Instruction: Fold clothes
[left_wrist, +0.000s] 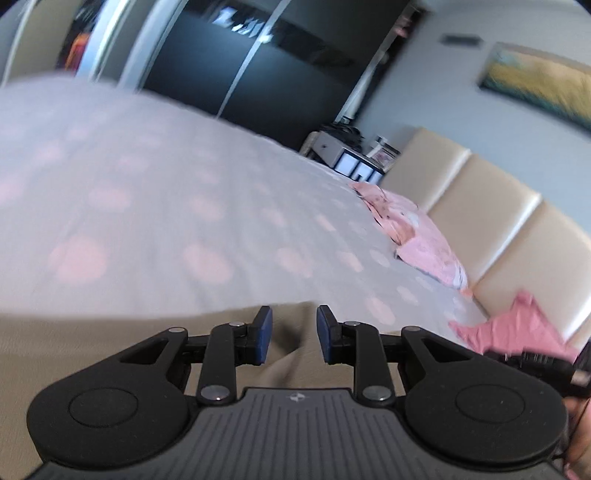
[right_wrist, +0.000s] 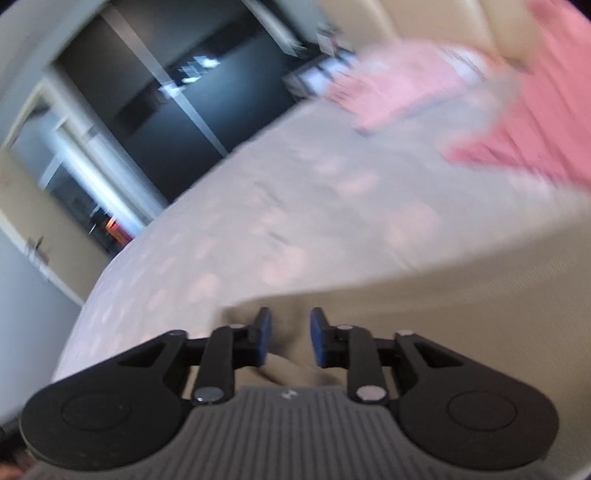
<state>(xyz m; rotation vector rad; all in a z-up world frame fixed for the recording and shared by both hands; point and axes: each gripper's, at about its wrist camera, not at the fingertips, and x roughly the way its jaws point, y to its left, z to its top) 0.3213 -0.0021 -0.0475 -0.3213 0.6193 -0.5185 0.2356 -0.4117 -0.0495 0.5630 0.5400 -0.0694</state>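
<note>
Left gripper (left_wrist: 294, 334): jaws parted narrowly, nothing between the pads, positioned over the beige garment (left_wrist: 92, 354). Right gripper (right_wrist: 290, 336): jaws likewise parted narrowly and empty, above the same beige cloth. The garment lies flat on the near part of the bed (left_wrist: 166, 192), on a pink-spotted cover. Pink clothes (left_wrist: 424, 240) lie beside the padded headboard (left_wrist: 498, 229).

We are in a home bedroom: a bed (left_wrist: 155, 192) under a pale spotted cover, a padded cream headboard (left_wrist: 498, 221), dark sliding wardrobe doors (left_wrist: 258, 74), a framed picture (left_wrist: 539, 88) on the wall, and a cluttered nightstand (left_wrist: 347, 155).
</note>
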